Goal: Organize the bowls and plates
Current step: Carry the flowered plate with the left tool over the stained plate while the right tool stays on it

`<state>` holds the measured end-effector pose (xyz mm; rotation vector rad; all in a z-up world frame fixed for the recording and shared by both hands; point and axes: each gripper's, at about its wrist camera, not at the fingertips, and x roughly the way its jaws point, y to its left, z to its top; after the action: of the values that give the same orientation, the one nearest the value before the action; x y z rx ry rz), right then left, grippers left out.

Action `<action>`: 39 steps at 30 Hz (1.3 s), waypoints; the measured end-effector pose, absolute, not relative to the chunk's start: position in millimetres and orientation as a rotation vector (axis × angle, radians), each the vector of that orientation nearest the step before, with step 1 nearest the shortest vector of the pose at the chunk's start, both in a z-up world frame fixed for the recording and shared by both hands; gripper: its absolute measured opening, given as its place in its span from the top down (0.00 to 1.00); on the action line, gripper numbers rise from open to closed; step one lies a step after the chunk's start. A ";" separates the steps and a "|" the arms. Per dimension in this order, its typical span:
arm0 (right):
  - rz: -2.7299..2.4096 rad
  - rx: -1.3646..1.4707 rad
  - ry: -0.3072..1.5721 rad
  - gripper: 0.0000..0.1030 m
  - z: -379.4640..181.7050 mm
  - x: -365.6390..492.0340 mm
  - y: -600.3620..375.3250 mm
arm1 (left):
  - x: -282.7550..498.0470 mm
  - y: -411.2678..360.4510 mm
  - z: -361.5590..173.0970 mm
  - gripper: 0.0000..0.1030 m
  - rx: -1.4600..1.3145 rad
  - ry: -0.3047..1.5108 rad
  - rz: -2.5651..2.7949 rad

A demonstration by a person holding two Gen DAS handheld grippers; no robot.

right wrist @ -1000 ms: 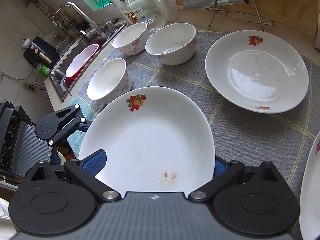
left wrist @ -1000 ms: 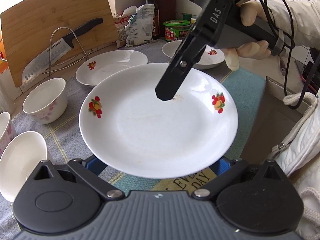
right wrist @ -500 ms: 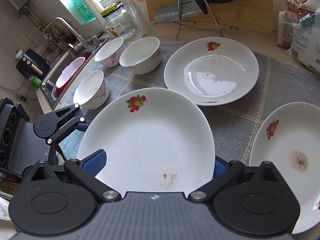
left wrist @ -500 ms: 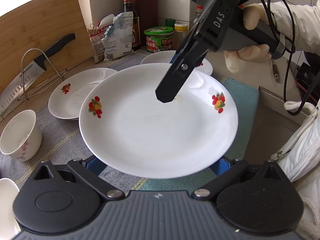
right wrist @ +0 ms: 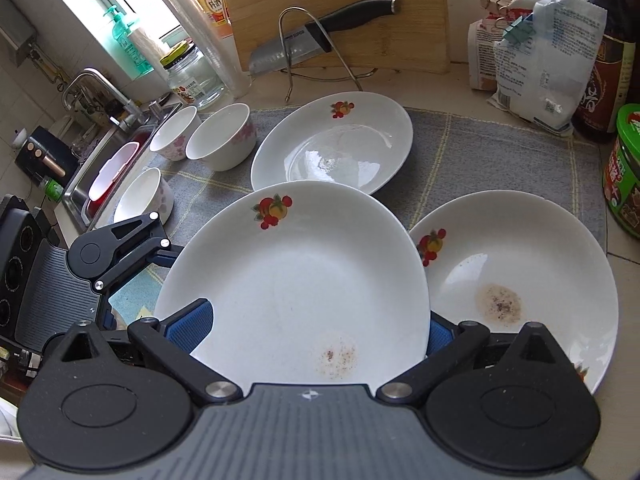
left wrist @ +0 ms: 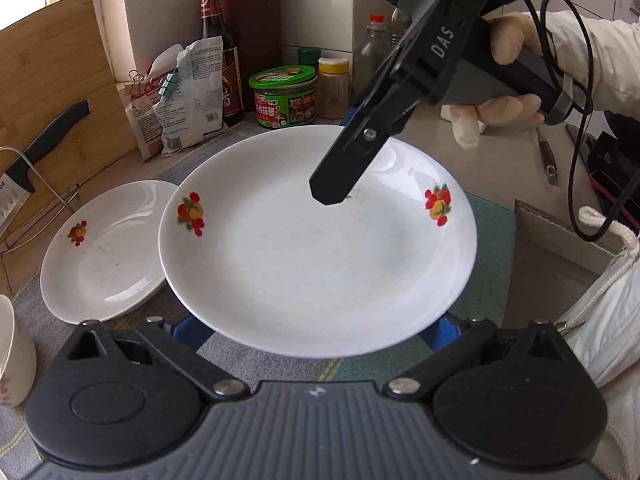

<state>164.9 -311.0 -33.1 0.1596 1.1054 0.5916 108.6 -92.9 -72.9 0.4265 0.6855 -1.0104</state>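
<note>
A white plate with fruit decals [left wrist: 316,248] hangs above the grey cloth, held from two sides. My left gripper [left wrist: 318,336] is shut on its near rim. My right gripper [left wrist: 344,160] is shut on the far rim, one finger lying over the plate. In the right wrist view the same plate [right wrist: 296,272] fills the middle, with my right gripper [right wrist: 308,332] on it and my left gripper [right wrist: 164,248] at its left edge. A stained plate [right wrist: 516,280] lies just to the right, partly under the held one. Another plate [right wrist: 332,144] lies behind. Three bowls [right wrist: 222,136] stand at the left.
A knife on a wire rack [right wrist: 320,32] leans against a cutting board [right wrist: 332,0] at the back. Bags, a sauce bottle and a green tub [left wrist: 284,96] line the wall. The sink [right wrist: 108,160] is beyond the bowls. A cardboard box [left wrist: 560,248] sits off the counter's right edge.
Both grippers have carried the plate sideways along the counter, away from the bowls. The stained plate has come into the right wrist view and now sits beside and partly under the held plate.
</note>
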 end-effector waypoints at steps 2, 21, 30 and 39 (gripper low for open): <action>0.584 0.164 1.102 0.00 -33.4 165.9 -320.1 | 111.8 -102.9 -73.8 0.01 0.434 0.684 -1.018; 0.525 0.209 1.100 0.00 -56.3 185.1 -387.2 | 141.1 -171.1 -88.6 0.01 0.461 0.722 -1.056; 0.521 0.225 1.109 0.00 -67.6 192.3 -400.0 | 149.3 -185.0 -93.4 0.01 0.474 0.756 -1.055; 0.523 0.239 1.115 0.00 -72.8 196.1 -407.1 | 154.8 -191.1 -95.9 0.01 0.483 0.775 -1.060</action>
<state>196.1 -407.1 -72.8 0.2388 1.1146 0.5228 154.8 -191.1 -95.9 0.4827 0.7754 -1.0604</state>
